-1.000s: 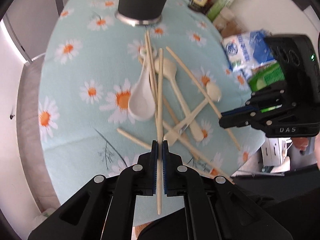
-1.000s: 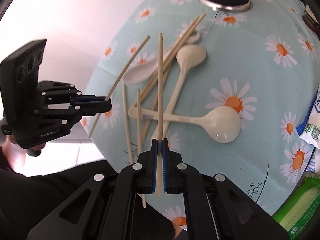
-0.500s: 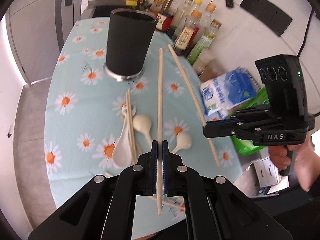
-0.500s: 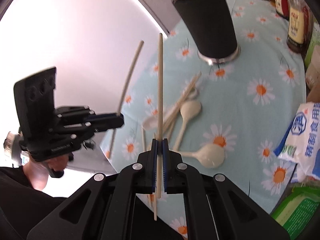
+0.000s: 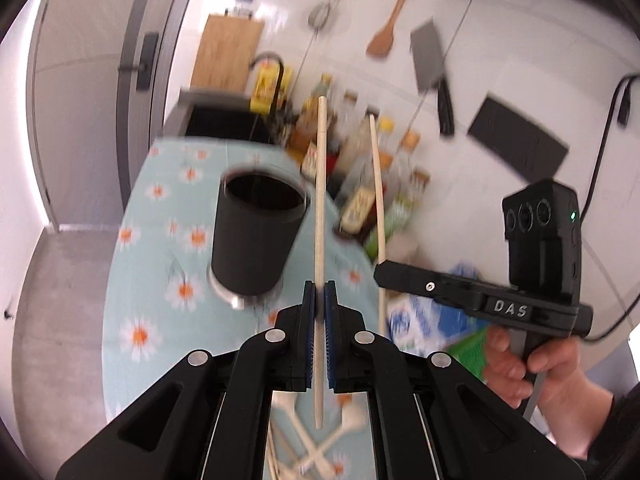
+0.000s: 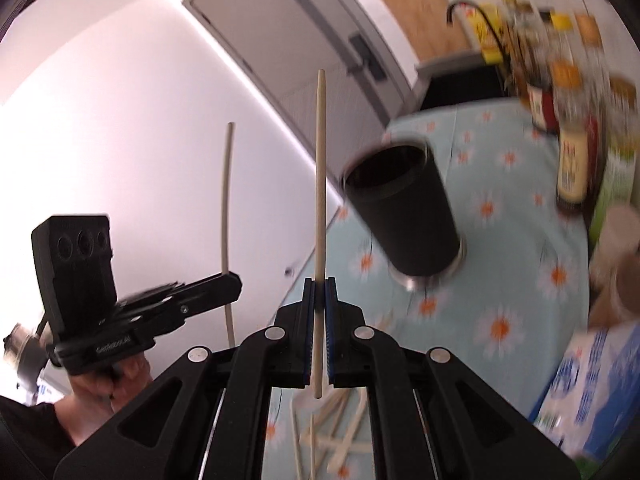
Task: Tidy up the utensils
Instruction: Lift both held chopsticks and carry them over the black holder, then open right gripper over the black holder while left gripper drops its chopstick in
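Note:
My left gripper (image 5: 319,294) is shut on a pale wooden chopstick (image 5: 321,200) that stands upright in the air. My right gripper (image 6: 319,290) is shut on a second chopstick (image 6: 320,184), also upright. Each gripper shows in the other's view: the right one (image 5: 380,274) with its chopstick (image 5: 378,184), the left one (image 6: 236,286) with its chopstick (image 6: 227,216). A black cylindrical utensil holder (image 5: 256,236) stands open-topped on the daisy tablecloth (image 5: 144,280), ahead and below both grippers; it also shows in the right wrist view (image 6: 404,212). Loose spoons and chopsticks (image 5: 320,448) lie on the cloth beneath the grippers.
Sauce bottles (image 5: 360,196) stand at the table's far right edge, with a blue-and-white bag (image 6: 592,380) and a green packet (image 5: 468,352) nearer. A sink (image 5: 224,120) lies beyond the table. Utensils hang on the wall (image 5: 384,28).
Both grippers have lifted their chopsticks well up off the table and tilted them upright. The holder now sits lower in view and its open mouth shows.

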### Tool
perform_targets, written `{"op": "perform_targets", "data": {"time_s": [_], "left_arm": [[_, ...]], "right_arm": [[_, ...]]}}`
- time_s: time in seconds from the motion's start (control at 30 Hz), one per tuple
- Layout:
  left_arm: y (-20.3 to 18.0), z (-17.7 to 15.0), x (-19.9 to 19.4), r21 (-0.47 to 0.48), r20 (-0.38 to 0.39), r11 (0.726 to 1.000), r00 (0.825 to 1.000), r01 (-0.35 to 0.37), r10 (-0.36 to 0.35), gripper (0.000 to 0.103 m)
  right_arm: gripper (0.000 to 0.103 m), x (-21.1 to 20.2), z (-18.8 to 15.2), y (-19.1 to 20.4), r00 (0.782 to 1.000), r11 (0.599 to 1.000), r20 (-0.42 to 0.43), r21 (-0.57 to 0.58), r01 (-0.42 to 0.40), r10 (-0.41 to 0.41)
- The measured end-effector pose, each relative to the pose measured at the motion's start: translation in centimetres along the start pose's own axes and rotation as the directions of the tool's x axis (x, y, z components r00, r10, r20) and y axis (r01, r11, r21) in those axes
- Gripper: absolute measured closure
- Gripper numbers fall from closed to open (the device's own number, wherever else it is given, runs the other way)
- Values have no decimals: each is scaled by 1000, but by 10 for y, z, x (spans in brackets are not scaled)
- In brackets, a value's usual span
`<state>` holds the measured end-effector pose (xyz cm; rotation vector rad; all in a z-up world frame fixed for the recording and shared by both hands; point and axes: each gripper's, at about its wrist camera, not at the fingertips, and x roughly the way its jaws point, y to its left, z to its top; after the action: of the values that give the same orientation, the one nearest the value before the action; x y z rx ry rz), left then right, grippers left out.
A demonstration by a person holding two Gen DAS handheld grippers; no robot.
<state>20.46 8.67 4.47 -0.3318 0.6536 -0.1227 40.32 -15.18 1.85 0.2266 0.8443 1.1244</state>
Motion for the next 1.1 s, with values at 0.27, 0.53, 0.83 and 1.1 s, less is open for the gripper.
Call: {"op": "perform_targets", "data": {"time_s": [0.27,0.53,0.83,1.1], "left_arm": [[14,56,13,-35,139,999,990,5,0,100],[24,100,32,-4,230,1000,973,11,-9,100],[37,124,70,44,340,999,940,11,-25,100],[56,98,103,12,339,1000,941,11,-14,100]], "right_arm": [[97,17,57,17,987,998,148,-9,64,-62],[97,36,99,14,968,993,230,-26,114,-105],[97,67,115,-4,932,983,333,-67,174,-142],[97,110,91,-39,930,970,291,-31,242,-223]]}}
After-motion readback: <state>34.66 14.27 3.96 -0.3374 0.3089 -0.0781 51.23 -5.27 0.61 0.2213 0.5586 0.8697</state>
